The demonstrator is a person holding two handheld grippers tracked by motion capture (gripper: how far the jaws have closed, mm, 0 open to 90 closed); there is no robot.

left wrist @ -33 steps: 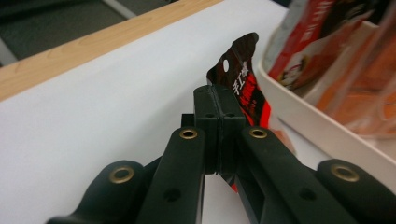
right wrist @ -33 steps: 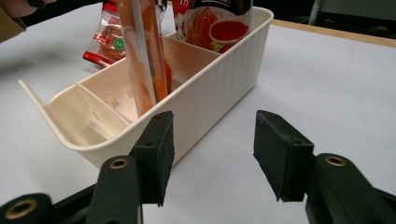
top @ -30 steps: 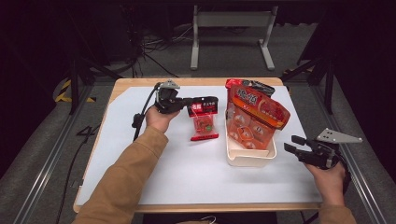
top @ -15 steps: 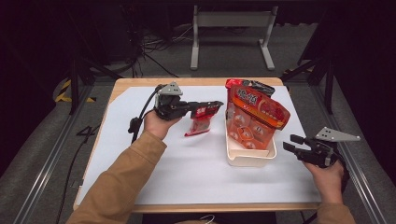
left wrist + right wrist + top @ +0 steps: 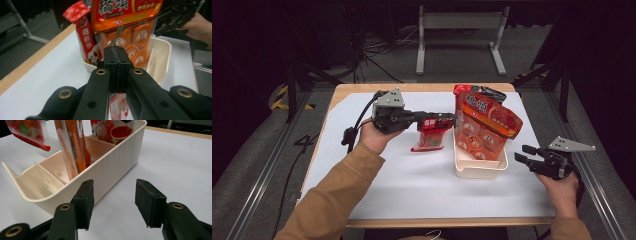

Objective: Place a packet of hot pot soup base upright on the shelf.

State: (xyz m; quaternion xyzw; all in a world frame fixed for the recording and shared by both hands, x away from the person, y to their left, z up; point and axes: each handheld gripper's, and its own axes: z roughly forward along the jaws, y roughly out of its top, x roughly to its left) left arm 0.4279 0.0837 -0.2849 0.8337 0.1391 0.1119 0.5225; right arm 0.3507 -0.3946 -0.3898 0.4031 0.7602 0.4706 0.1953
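Right now, from the high view, my left gripper (image 5: 447, 120) carries a small red foil sachet (image 5: 431, 134) clamped by its top edge, hanging long-axis toward 6 o'clock, just at 9 o'clock of the cream plastic divided bin (image 5: 479, 169). My right gripper (image 5: 523, 155) waits half-apart, empty. In the left gripper view, the jaws are pressed together on the sachet (image 5: 117, 107). In the right gripper view, the bin's (image 5: 110, 165) near compartments look free; next I judge I must swing over one and lower.

"0" on orange pouch (image 5: 130, 22) packets
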